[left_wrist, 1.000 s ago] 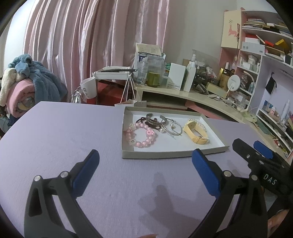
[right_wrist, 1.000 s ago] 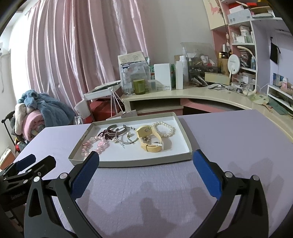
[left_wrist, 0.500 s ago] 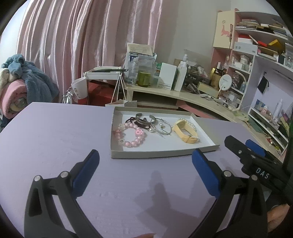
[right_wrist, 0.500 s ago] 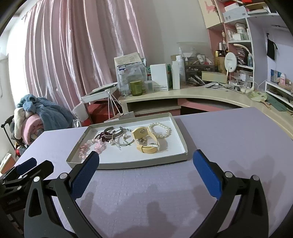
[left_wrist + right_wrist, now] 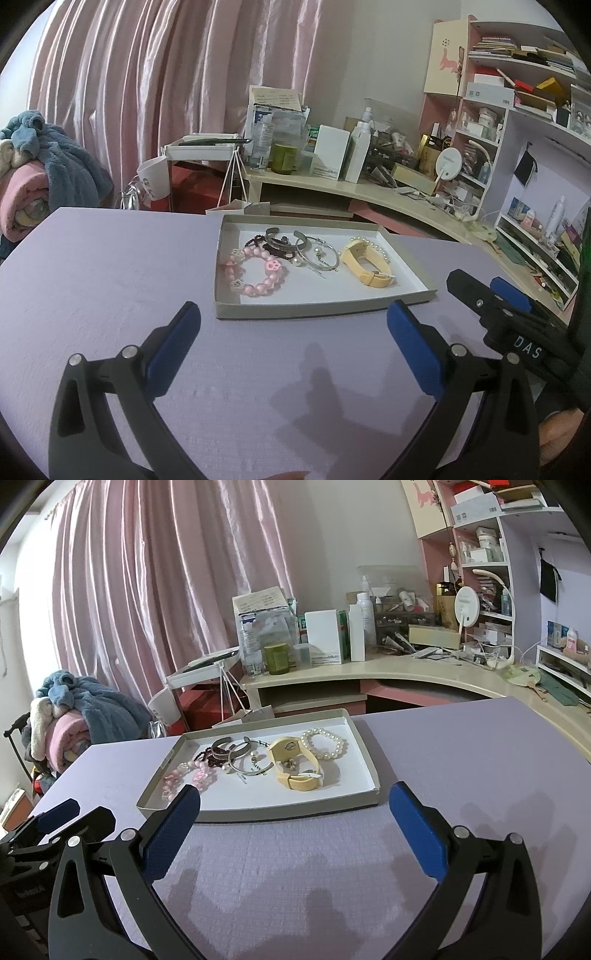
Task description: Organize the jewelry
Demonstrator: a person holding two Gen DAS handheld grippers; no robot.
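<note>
A shallow grey tray [image 5: 317, 310] [image 5: 258, 812] sits on the purple table. It holds a pink bead bracelet [image 5: 255, 275] [image 5: 192, 771], a dark bead bracelet [image 5: 275, 249], silver bangles [image 5: 317, 253] [image 5: 243, 755], a yellow watch [image 5: 367, 267] [image 5: 295, 764] and a pearl bracelet [image 5: 325, 742]. My left gripper [image 5: 293, 349] is open and empty, just short of the tray's near edge. My right gripper [image 5: 295, 830] is open and empty, also in front of the tray. It shows at the right of the left wrist view [image 5: 495, 299].
The purple table [image 5: 92, 266] spreads around the tray. Behind it is a curved desk [image 5: 406, 668] crowded with bottles and boxes, shelves [image 5: 517, 110] at the right, a small white cart [image 5: 201, 149] and a pile of blankets [image 5: 70, 716] at the left.
Both grippers have drawn back a little from the tray and lifted, so the tray looks smaller and farther. The jewelry has not moved. Both jaws stay open.
</note>
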